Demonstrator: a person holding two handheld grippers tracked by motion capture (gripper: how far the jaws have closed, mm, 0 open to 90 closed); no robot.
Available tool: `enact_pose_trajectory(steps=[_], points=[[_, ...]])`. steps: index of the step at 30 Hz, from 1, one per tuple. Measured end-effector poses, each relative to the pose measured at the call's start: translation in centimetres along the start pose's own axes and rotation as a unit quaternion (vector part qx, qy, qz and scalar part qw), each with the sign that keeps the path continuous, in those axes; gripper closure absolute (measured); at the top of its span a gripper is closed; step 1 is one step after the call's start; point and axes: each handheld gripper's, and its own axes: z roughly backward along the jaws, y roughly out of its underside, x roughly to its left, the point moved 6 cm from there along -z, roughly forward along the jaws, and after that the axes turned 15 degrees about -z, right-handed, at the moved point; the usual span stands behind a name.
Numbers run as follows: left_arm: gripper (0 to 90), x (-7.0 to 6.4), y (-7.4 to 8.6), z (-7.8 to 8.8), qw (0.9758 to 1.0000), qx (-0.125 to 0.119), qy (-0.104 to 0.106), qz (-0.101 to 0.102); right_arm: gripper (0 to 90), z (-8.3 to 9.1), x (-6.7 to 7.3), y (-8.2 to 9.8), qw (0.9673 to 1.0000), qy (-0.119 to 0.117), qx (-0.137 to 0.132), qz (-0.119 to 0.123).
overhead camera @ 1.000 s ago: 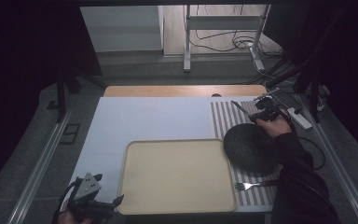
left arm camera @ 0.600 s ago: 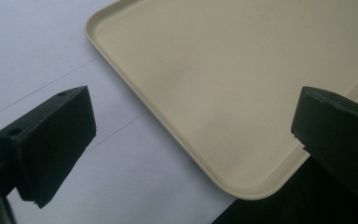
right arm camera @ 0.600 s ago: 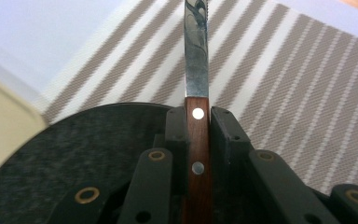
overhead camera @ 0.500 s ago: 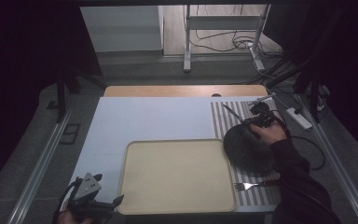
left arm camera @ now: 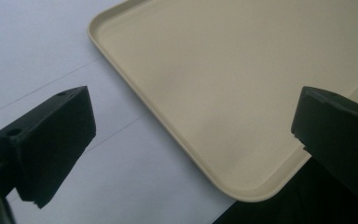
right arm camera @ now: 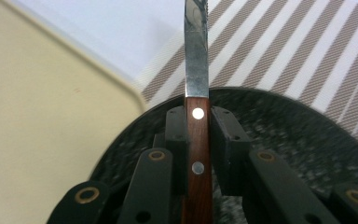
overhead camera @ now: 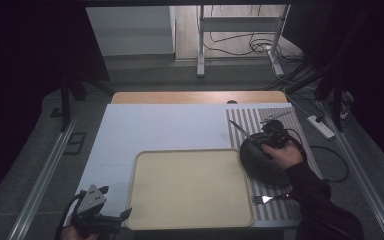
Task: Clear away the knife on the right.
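Now carrying: right gripper (right arm camera: 198, 135) pinching knife (right arm camera: 196, 70) over dark plate (right arm camera: 303, 135). We judge next: lay knife beside plate.

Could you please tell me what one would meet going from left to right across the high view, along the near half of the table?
Left tool → beige tray → dark plate, with the right tool holding a knife over it.

No words, numbers or signs can be read on anything here (not on the table, and not on the things on it).
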Motion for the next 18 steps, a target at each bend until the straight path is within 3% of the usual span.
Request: enact_pose_trajectory(steps=[6, 18], points=[[0.0, 0.3, 0.1, 0.1, 0.9998, -0.009, 0.000, 0.018, 78.2, 0.4, 1.5, 1.3, 0.9999, -0.010, 0.003, -0.002], [0.0, 0.3, 0.1, 0.1, 0.9997, -0.009, -0.001, 0.021, 78.2, 1.7, 4.7, 3.5, 0.9997, -0.024, -0.004, -0.005]])
